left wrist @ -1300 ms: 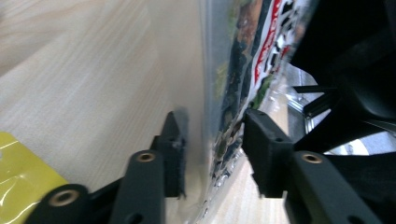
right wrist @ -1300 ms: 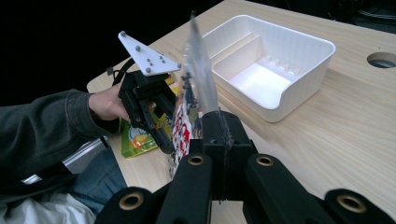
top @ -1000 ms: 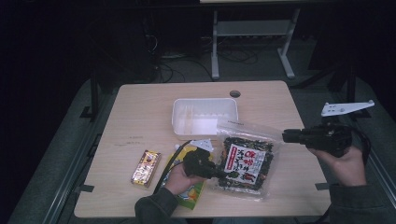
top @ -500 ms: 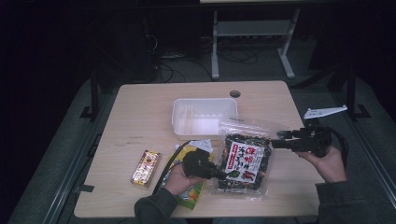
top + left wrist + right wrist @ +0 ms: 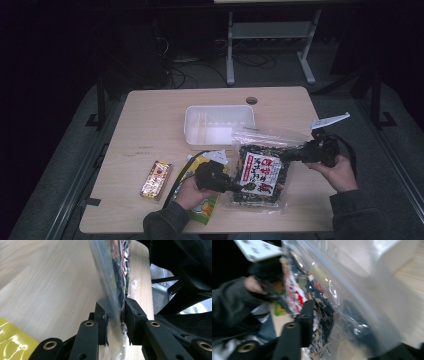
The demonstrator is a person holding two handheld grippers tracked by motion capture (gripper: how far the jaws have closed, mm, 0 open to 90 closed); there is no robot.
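Dark floor and cables surround the pale wooden table [image 5: 150,115]. From the high view, a clear snack bag [image 5: 262,172] lies lower right of centre, below a white tray [image 5: 192,120]. The left gripper [image 5: 239,188] pinches its lower left edge; the right gripper [image 5: 286,156] meets its right edge, jaws just closing.

Along the left gripper view, both pads clamp thin film [image 5: 113,307].

Within the right gripper view, the bag [image 5: 324,297] sits between the jaws, though pad contact is blurred. It looks light, floppy and slippery; take the sealed edges.
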